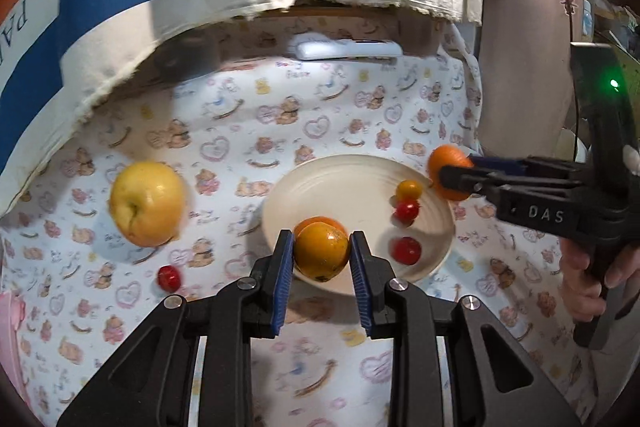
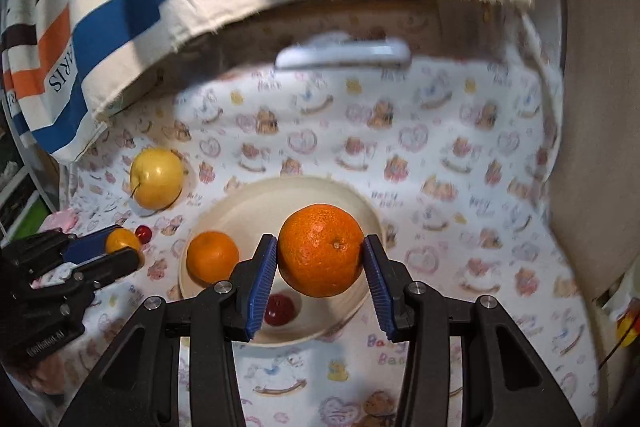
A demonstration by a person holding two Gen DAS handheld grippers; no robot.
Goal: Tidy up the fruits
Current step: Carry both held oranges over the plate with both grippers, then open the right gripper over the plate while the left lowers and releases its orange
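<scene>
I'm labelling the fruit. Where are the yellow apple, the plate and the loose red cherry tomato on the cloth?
yellow apple [image 1: 147, 203]: left wrist view, middle of its skin.
plate [image 1: 340, 179]: left wrist view, bare inner surface.
red cherry tomato [image 1: 169, 277]: left wrist view, its centre.

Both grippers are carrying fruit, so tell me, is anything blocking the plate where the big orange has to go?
Nothing visible blocks it. The right gripper holds the big orange over the plate, whose middle is bare; a small orange and tomatoes sit toward its edges.
</scene>
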